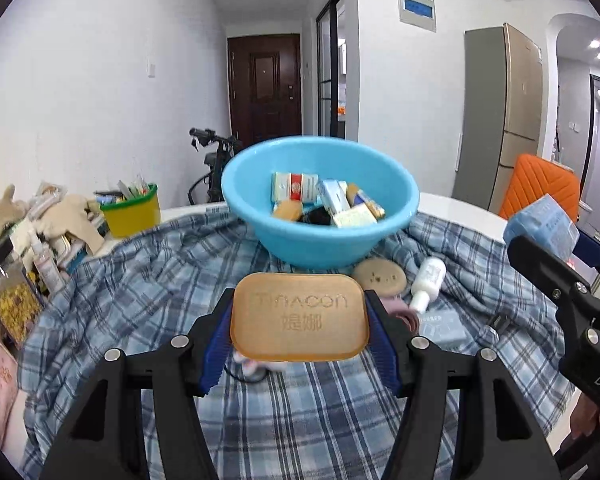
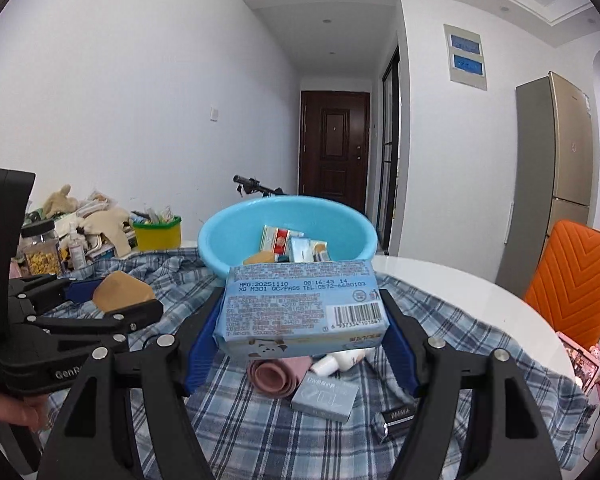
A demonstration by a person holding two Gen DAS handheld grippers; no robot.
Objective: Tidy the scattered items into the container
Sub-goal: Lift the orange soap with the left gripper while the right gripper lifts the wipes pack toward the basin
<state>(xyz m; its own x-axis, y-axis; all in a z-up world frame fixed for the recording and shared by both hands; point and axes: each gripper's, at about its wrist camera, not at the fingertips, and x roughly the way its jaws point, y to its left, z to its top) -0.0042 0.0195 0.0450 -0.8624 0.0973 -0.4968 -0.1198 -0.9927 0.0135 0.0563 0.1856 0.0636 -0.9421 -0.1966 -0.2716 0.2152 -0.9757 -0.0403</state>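
My left gripper (image 1: 300,328) is shut on a tan soap bar (image 1: 300,316) stamped with letters, held above the plaid cloth (image 1: 140,300). My right gripper (image 2: 302,316) is shut on a light blue packet (image 2: 300,308) with a barcode. Just beyond both stands the blue basin (image 1: 320,240), holding several small boxes and soaps. In the left wrist view the right gripper (image 1: 556,248) with its packet shows at the right edge. The left gripper (image 2: 112,296) with the soap shows at the left of the right wrist view. On the cloth lie a white bottle (image 1: 428,280), a round tan soap (image 1: 380,276), a pink roll (image 2: 276,376) and a grey-blue box (image 2: 324,396).
A yellow bin (image 1: 132,212) and a heap of clutter (image 1: 40,232) fill the table's left side. A white round table edge (image 2: 480,312) shows at right, with an orange chair (image 2: 576,280) behind it. A bicycle (image 1: 216,156) stands beyond the basin. A hand (image 2: 16,412) holds the left gripper's handle.
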